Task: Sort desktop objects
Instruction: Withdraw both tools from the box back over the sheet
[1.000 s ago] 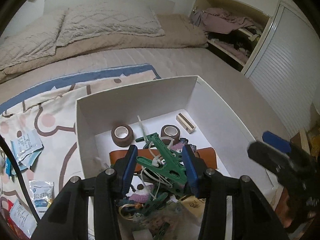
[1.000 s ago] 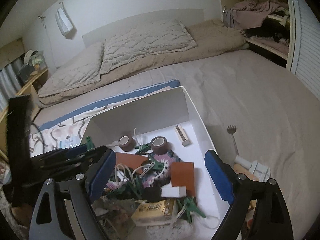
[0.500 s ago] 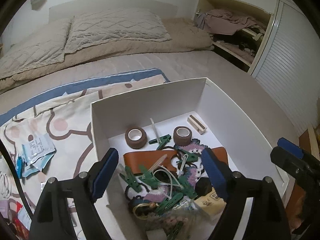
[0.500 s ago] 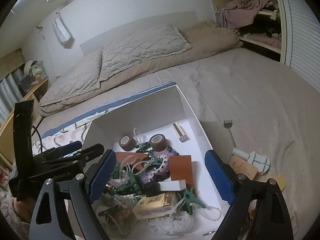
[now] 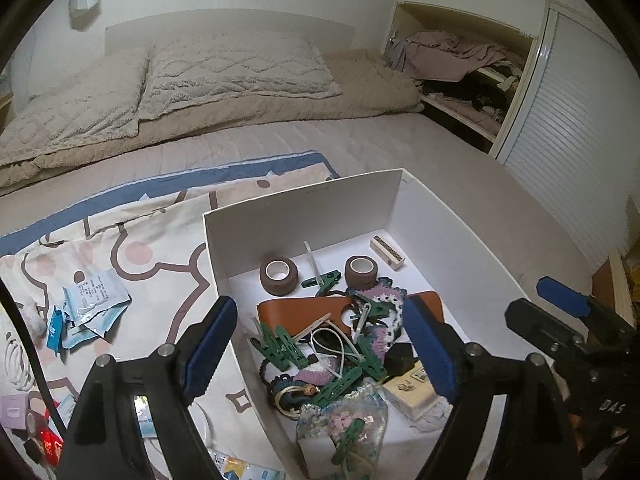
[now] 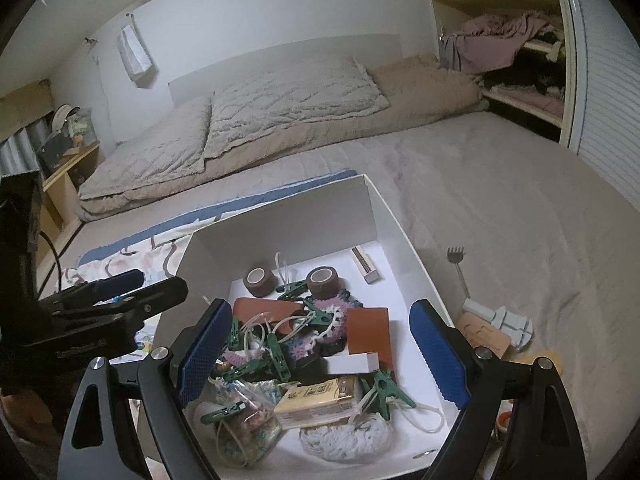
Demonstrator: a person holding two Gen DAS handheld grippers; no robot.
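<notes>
A white cardboard box [image 5: 304, 208] sits on the bed, filled with small items: green clothes pegs [image 5: 280, 346], two brown tape rolls [image 5: 279, 276], a brown leather piece [image 5: 304, 312], a crochet mat [image 6: 328, 316], a yellow packet [image 6: 316, 398] and a white block [image 6: 352, 364]. My left gripper [image 5: 320, 346] hovers open above the box's near left part with nothing between its blue pads. My right gripper [image 6: 320, 354] is also open and empty above the near end of the box [image 6: 288, 216]. Each gripper shows at the edge of the other's view.
Blue and white sachets [image 5: 92, 296] lie on a patterned blanket [image 5: 132, 220] left of the box. Right of it on the bedcover are a fork-shaped back scratcher [image 6: 458, 268] and a white plastic piece [image 6: 500, 320]. Pillows [image 5: 232, 64] lie at the head; an open closet [image 5: 460, 76] stands behind.
The left gripper opened and let go of a green peg, which now lies among the items in the box. Both grippers drew back and slightly up from the box.
</notes>
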